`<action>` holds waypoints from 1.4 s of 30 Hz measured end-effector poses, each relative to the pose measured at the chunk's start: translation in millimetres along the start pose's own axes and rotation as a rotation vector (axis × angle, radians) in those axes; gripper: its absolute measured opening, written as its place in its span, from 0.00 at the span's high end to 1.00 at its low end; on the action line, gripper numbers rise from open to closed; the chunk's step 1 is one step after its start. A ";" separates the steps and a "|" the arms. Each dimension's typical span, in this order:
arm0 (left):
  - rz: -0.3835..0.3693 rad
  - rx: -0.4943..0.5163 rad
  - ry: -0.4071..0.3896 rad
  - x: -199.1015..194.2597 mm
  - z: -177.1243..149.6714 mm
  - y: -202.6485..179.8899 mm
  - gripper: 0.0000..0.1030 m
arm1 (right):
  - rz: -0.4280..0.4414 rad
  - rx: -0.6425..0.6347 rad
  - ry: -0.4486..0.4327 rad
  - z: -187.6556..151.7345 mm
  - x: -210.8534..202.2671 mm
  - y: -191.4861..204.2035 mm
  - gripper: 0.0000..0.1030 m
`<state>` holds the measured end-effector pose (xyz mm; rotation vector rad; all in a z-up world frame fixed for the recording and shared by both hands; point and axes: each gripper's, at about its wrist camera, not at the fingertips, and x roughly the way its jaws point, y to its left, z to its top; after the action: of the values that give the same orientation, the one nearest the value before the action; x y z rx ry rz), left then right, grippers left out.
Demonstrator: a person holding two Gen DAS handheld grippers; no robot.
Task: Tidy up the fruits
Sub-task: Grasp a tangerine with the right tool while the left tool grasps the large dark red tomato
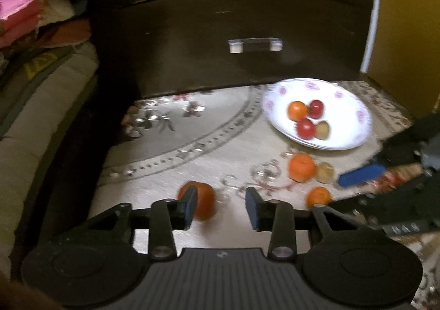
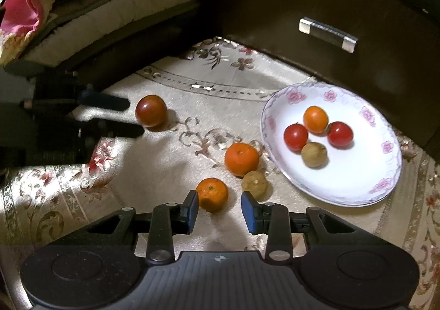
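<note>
A cream carpet (image 2: 165, 84) with a woven floral pattern is stretching out in front of a dark wooden drawer front (image 1: 233, 43) with a clear handle (image 1: 255, 45), and folded bedding (image 2: 82, 7) is lying stacked at the side. A white plate (image 2: 357, 180) with pink roses on its rim is sitting on the carpet by the drawer, carrying two red tomatoes (image 2: 295, 136), a small orange (image 2: 315, 119) and a brownish fruit (image 2: 313, 154).

I am holding my left gripper (image 1: 221, 206) low over the carpet with its jaws parted and nothing between the pads; a dark reddish tomato (image 1: 203, 201) is lying just beyond the left finger, partly hidden by it, and I cannot tell whether they touch.

I am holding my right gripper (image 2: 219, 209) released as well, with a small tangerine (image 2: 212, 194) lying just beyond its left finger. A larger orange (image 2: 241, 159) and a second brownish fruit (image 2: 254, 184) are resting close together between that tangerine and the plate.
</note>
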<state>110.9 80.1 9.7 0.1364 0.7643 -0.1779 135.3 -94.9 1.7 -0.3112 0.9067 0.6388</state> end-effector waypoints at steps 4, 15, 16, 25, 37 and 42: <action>0.034 -0.001 0.029 17.9 -1.1 5.7 0.56 | 0.015 0.010 0.009 0.5 7.0 1.1 0.70; 0.098 -0.019 0.040 47.6 0.8 13.8 0.49 | 0.018 0.027 0.020 0.8 28.2 3.6 0.70; 0.104 -0.019 0.043 48.9 0.8 14.5 0.49 | 0.018 0.029 0.017 1.6 29.0 3.6 0.70; 0.129 -0.048 0.078 57.5 -4.3 25.6 0.56 | -0.002 0.027 0.013 1.8 29.6 4.8 0.74; 0.041 -0.066 0.105 53.8 -7.4 16.2 0.57 | -0.013 0.051 0.032 -2.7 23.5 1.0 0.75; -0.012 0.005 0.127 43.6 -10.4 -12.0 0.57 | -0.058 0.055 0.045 -10.2 15.1 -1.3 0.75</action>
<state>132.3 65.5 -28.9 0.1489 0.8913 -0.1839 136.4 -95.3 -16.5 -0.3023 0.9533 0.5543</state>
